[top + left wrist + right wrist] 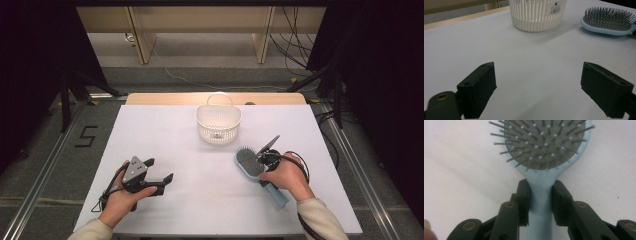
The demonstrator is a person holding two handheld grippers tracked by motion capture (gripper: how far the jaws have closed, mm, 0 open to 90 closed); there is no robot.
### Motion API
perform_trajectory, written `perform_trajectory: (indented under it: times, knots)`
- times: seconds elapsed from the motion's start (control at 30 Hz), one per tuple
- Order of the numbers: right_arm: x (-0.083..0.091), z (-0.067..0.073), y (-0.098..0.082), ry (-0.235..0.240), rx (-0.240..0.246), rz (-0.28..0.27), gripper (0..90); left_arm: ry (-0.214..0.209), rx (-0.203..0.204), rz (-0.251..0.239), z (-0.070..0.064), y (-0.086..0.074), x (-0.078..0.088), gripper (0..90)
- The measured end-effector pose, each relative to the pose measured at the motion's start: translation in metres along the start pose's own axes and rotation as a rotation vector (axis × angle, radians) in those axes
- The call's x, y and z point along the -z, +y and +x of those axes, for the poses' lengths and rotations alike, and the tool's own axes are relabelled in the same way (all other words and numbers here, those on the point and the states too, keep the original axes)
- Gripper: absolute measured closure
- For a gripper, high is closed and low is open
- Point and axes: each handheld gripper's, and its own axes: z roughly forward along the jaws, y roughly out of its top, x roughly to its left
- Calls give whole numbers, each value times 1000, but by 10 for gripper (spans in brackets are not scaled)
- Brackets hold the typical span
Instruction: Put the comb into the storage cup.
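Right gripper (540, 202) clamps the light-blue hairbrush (541, 147) at its neck, bristles up, on the white table (165, 135) right of centre. Left gripper (537, 87) gapes wide over bare surface. White basket (218, 122) stands near the far edge; label unreadable.

light: even, overhead | table (165, 135): bright | surroundings: dark | shadows: soft | near claw parts: slightly blurred
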Motion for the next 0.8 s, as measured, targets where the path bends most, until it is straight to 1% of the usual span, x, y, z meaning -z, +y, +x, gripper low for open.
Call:
perform_trajectory:
  times: [0.23, 0.5, 0.57, 0.8]
  knots:
    - [6, -1, -2, 7, -5, -41, 709, 1, 0, 0, 0, 0, 0, 124]
    - [8, -4, -6, 14, -15, -68, 709, 1, 0, -1, 0, 0, 0, 124]
    - [9, -4, -7, 16, -5, -69, 709, 1, -1, -1, 0, 0, 0, 124]
    - [13, -5, -13, 14, -4, -103, 709, 0, -1, -1, 0, 0, 0, 124]
